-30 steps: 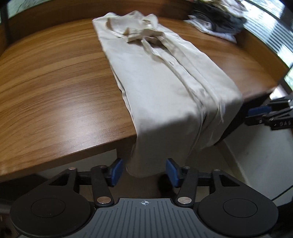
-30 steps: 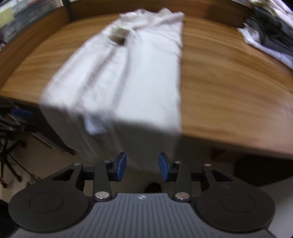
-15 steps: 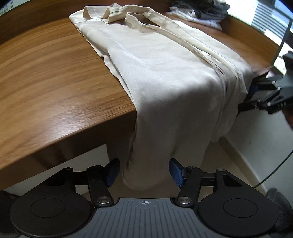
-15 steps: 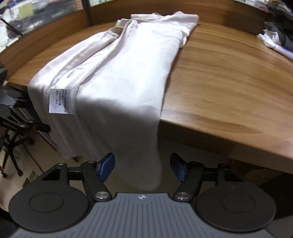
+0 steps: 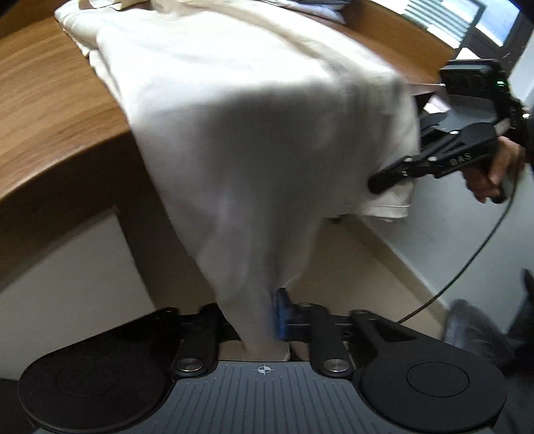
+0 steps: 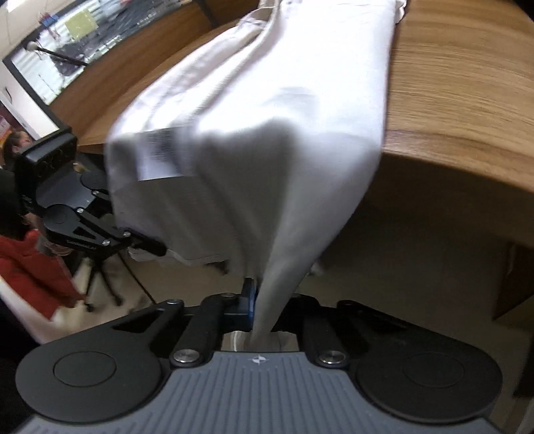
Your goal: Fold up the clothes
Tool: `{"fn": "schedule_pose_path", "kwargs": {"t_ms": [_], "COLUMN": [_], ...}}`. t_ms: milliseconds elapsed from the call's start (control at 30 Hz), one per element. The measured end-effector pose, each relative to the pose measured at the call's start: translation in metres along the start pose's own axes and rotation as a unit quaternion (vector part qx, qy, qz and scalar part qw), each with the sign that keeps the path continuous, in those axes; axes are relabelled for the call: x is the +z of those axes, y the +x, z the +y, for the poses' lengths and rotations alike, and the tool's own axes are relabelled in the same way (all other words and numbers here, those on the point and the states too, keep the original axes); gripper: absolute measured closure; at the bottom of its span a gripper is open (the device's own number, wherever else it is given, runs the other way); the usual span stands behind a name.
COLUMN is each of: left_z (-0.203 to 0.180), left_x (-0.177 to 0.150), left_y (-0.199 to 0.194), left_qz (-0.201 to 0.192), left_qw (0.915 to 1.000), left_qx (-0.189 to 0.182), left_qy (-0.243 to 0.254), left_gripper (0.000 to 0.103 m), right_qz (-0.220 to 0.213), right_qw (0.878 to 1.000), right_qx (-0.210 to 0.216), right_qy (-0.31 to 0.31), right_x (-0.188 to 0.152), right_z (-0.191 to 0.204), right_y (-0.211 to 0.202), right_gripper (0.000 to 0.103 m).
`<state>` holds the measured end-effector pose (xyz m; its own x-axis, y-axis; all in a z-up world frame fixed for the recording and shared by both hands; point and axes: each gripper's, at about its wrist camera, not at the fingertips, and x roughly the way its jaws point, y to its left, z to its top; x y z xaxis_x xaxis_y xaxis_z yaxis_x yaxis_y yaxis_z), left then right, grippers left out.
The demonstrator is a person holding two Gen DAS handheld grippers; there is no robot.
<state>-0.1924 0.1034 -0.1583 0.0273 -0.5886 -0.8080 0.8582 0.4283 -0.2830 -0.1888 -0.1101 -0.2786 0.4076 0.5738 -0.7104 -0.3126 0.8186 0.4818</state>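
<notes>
Looking through the left wrist view, I saw the left gripper clamped on the hanging hem of the cream shirt; its jaws had just been closing, and the cloth passed between them, hiding the left pad while the blue right pad pressed against the fabric. The shirt lay lengthwise on the wooden table, its far end at the back of the tabletop and its near end draped over the table's near edge, hanging toward the floor. At the right, the right gripper reached into the shirt's other hanging corner, held by a hand with a cable trailing below it. A heap of other clothes sat blurred at the far right of the table.

Turning to the right wrist view, I saw the right gripper closed on a gathered fold of the same shirt; its jaws had also just been closing, with the cloth pinched between them and one blue pad showing on the left. A care label, blurred, hung on the shirt's left side. Farther left, the left gripper met the hem. The table extended to the right.
</notes>
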Motion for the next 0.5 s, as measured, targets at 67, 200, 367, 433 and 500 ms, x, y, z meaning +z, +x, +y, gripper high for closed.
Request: {"fn": "schedule_pose_path", "kwargs": {"t_ms": [67,200,367,433,500], "left_z": [-0.007,-0.016,-0.021,-0.017,-0.015], "left_x": [0.005,0.024,0.059,0.072,0.086], "left_y": [-0.02,-0.064,-0.115,-0.13,-0.14], "left_qz": [-0.004,-0.022,-0.068,-0.095,-0.121], "left_qw": [0.9997,0.9956,0.9856,0.9817,0.9779], "left_qx": [-0.022,-0.08,-0.128,-0.124,-0.113], "left_qy": [-0.009,-0.044,-0.087,-0.108,-0.127], "left_gripper": [0.1,0.1,0.1,0.1,0.1], "right_qz": [0.004,-0.007,-0.069,-0.092,-0.104], "right_qw": [0.999,0.995,0.986,0.984,0.985], "right_qx": [0.024,0.069,0.102,0.097,0.077], "right_qy": [0.023,0.076,0.114,0.114,0.117], "right_x": [0.002,0.01,0.038,0.054,0.075], "right_z": [0.009,0.028,0.055,0.059,0.061], "right_y": [-0.014,-0.05,-0.097,-0.117,-0.13], "right_gripper": [0.1,0.1,0.1,0.1,0.1]}}
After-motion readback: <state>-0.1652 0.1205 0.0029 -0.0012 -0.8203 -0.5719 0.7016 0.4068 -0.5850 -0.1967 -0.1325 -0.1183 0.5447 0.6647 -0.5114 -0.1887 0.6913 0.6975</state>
